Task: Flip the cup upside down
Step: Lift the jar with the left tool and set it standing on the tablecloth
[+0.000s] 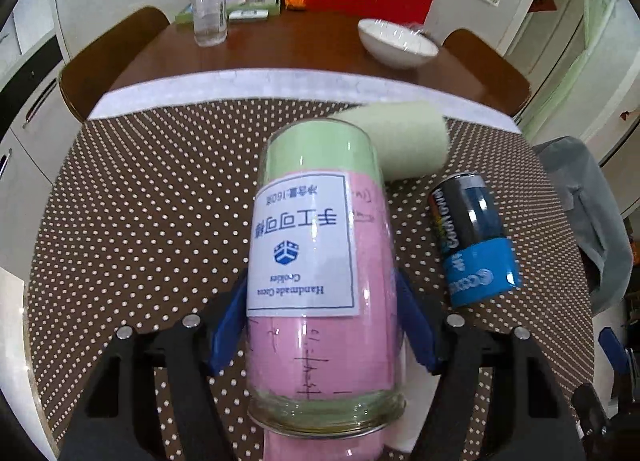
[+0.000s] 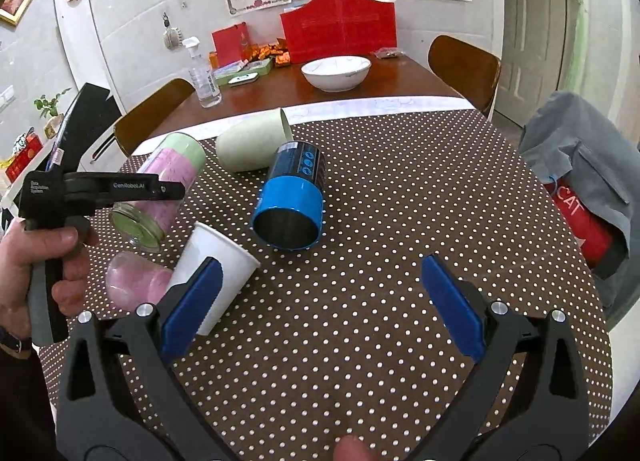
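Note:
My left gripper point(image 1: 320, 321) is shut on a clear glass jar point(image 1: 320, 261) lined with pink and green paper and a white label. It holds the jar tilted above the table, mouth toward the camera. The jar point(image 2: 160, 189) and left gripper point(image 2: 120, 191) also show in the right wrist view. My right gripper point(image 2: 320, 301) is open and empty above the dotted cloth. A white paper cup point(image 2: 214, 269) lies by its left finger. A blue can-shaped cup point(image 2: 290, 205) and a pale green cup point(image 2: 252, 145) lie on their sides.
A pink cup point(image 2: 136, 281) lies under the jar. A brown dotted cloth point(image 2: 360, 341) covers the near table. A white bowl point(image 2: 336, 71), spray bottle point(image 2: 202, 73) and red box point(image 2: 340, 27) stand on the far wooden table. A grey jacket point(image 2: 580, 181) hangs at right.

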Action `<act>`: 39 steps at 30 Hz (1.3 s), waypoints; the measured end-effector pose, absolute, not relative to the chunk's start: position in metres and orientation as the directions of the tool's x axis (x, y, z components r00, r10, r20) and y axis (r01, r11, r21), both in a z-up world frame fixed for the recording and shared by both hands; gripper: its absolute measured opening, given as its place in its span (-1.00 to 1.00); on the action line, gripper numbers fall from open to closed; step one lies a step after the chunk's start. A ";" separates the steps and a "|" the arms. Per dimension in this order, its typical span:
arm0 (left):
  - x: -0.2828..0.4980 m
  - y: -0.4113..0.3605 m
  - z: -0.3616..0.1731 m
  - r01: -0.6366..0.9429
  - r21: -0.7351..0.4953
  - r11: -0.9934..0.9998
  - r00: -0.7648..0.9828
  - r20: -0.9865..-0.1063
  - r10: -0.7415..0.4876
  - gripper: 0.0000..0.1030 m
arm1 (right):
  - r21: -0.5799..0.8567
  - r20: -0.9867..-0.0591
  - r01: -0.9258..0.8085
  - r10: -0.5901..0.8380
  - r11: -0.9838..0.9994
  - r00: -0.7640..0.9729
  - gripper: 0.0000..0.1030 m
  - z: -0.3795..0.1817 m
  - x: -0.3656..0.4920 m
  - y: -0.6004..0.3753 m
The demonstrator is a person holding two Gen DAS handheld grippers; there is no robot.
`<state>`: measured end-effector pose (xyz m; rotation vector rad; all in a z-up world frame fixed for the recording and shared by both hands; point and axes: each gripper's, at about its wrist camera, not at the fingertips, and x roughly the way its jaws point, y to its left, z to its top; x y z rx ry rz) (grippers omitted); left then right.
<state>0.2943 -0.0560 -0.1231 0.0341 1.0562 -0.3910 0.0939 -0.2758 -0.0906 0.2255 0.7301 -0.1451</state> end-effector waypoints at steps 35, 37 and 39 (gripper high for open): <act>0.077 -0.086 -0.130 0.420 -0.212 0.882 0.424 -0.814 -0.398 0.32 | 0.208 -0.659 0.260 -0.061 0.943 0.750 0.90 -0.088 -0.010 -0.290; 0.079 -0.090 -0.137 0.420 -0.216 0.882 0.413 -0.819 -0.397 0.33 | 0.209 -0.662 0.261 -0.060 0.942 0.747 0.90 -0.089 -0.009 -0.291; 0.079 -0.095 -0.144 0.421 -0.213 0.882 0.404 -0.826 -0.392 0.33 | 0.210 -0.667 0.264 -0.060 0.941 0.743 0.90 -0.092 -0.008 -0.292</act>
